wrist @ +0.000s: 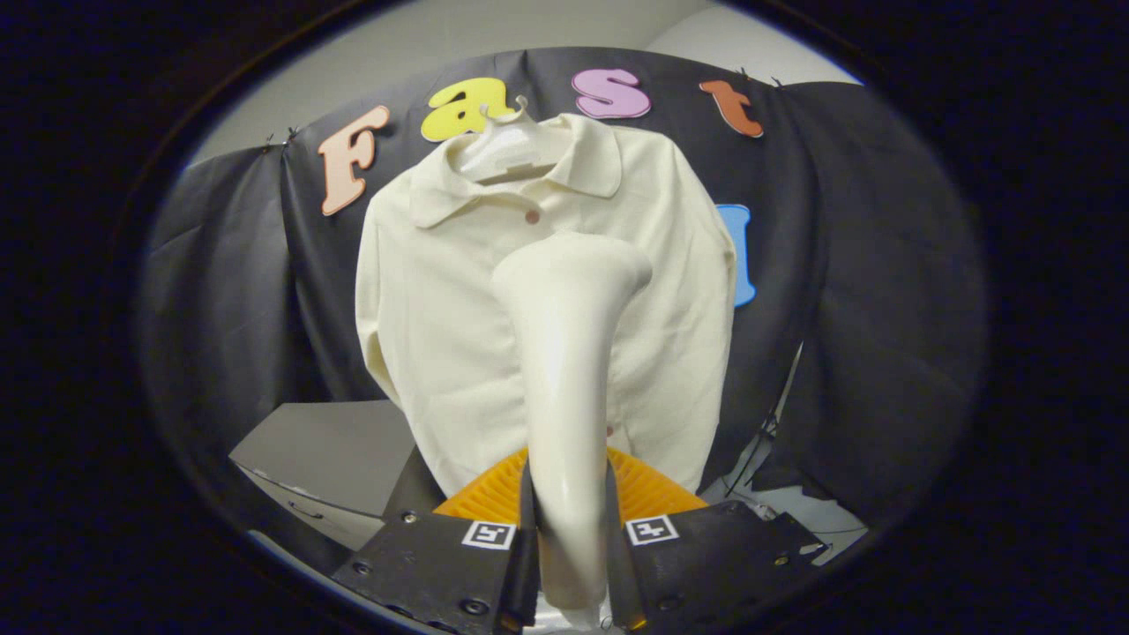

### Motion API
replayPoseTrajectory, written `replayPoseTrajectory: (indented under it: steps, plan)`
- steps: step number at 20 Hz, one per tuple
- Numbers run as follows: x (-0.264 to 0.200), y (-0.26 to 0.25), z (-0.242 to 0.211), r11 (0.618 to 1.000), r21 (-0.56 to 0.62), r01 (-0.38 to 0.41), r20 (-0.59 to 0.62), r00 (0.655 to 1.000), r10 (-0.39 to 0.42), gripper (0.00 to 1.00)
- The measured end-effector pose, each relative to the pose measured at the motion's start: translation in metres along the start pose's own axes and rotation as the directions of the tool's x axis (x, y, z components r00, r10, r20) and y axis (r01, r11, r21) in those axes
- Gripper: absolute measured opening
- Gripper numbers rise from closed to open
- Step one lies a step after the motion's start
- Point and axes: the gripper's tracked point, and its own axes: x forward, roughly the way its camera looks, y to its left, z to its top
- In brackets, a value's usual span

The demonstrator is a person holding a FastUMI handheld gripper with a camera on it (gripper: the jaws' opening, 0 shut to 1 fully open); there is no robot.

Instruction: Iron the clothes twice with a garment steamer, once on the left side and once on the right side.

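Gripper (569, 564), at the lower centre of the frame, is closed on the handle of the garment steamer (564, 353), both fingers pressing its cream shaft from either side. The steamer's long axis runs upward from the fingers, and its flared head sits at the frame's centre, facing the shirt.

Left of centre: the shirt's (441, 309) left sleeve and front panel hang flat against the black cloth wall. A grey box (326, 441) lies at the lower left, beyond the fingers.

Centre: the cream shirt hangs on a white hanger (507, 145) at the upper centre, directly ahead of the fingers and beyond the steamer head. Whether head and fabric touch cannot be told.

Right of centre: the other front panel and sleeve hang clear.

Judgement: the head sits near the button line, so each pass calls for a sideways shift, then a vertical stroke.
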Motion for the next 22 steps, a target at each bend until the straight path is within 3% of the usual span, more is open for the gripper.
replayPoseTrajectory:
  steps: [4, 7, 22]
  plan:
    - [0.02, -0.034, 0.069, 1.0, -0.008, 0.03, 0.062, 0.998, -0.03, 0.31]
    - [0.043, -0.053, 0.086, 1.0, -0.016, 0.027, 0.055, 0.998, -0.026, 0.31]
    - [0.082, -0.092, 0.003, 0.999, 0.047, -0.013, -0.066, 0.998, 0.016, 0.33]
